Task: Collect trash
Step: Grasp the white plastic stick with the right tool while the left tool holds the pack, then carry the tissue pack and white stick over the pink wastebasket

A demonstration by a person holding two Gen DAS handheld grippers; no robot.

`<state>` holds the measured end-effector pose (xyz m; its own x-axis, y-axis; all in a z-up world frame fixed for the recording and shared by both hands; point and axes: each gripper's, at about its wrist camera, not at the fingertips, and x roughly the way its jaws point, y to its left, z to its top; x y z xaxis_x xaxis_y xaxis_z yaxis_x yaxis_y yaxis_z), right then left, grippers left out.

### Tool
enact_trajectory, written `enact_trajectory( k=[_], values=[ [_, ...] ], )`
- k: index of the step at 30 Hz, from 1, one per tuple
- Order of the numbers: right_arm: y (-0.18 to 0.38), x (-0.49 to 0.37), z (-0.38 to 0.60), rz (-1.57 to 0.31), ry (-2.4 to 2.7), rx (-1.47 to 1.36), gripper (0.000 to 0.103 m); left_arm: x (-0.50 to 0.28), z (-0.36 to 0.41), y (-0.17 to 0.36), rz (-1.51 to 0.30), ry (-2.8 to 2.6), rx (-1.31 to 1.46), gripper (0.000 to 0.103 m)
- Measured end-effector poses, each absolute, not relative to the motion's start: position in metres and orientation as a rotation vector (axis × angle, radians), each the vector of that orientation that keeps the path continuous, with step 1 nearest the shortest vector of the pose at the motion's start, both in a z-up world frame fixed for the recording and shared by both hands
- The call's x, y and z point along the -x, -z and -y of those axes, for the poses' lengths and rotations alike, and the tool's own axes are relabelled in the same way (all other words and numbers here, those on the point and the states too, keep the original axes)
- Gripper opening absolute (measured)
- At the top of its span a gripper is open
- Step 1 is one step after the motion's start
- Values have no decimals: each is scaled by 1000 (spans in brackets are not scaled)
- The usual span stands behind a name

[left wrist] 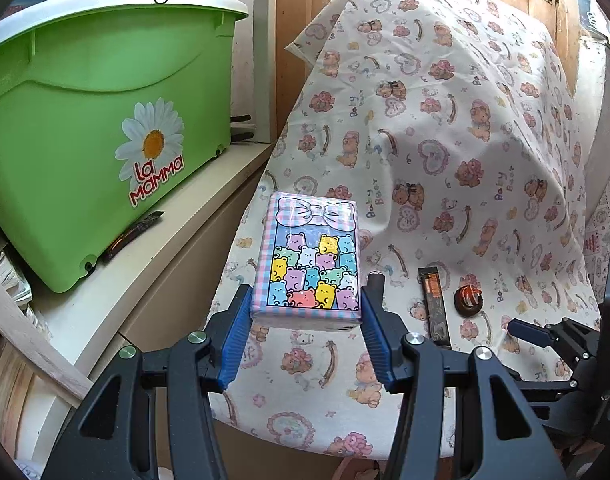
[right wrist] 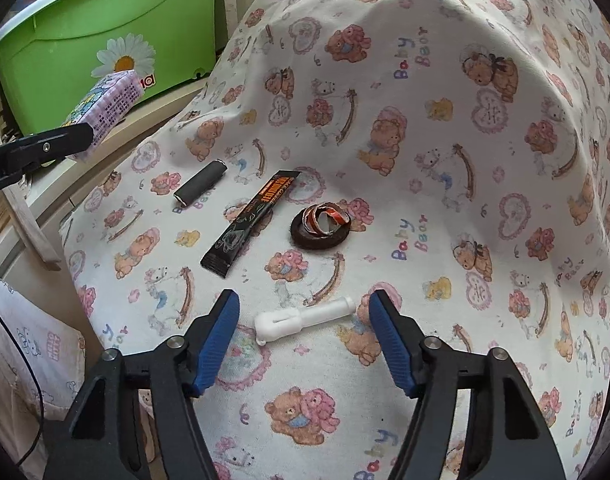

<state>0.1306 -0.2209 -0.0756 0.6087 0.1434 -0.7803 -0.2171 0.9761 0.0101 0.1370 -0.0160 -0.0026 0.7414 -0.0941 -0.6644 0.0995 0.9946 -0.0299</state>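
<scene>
Bear-print cloth (right wrist: 425, 160) | left gripper (left wrist: 305, 312) clamps tissue pack (left wrist: 311, 264) | right gripper (right wrist: 305, 320) apart, straddling white tube (right wrist: 301, 318)

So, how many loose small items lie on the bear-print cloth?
4: a grey cylinder far left, a black sachet beside it, a tape ring right of that, a white plastic piece nearest. Folds may hide more.

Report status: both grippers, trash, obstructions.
Left gripper shut on tissue pack, lifted. Right gripper open around white plastic piece. Black sachet, tape roll uncollected. Nothing blocking.
</scene>
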Motion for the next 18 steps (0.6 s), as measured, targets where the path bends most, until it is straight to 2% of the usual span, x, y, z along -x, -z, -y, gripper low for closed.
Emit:
enact_trajectory(
  k=[3, 18],
  values=[
    [78, -132, 221, -893, -199, 82, 54, -138, 15, 3, -732, 104, -3, 51],
    [48, -109, 234, -802, -153, -13, 54, -133, 19, 1, -722, 112, -19, 51]
  ],
)
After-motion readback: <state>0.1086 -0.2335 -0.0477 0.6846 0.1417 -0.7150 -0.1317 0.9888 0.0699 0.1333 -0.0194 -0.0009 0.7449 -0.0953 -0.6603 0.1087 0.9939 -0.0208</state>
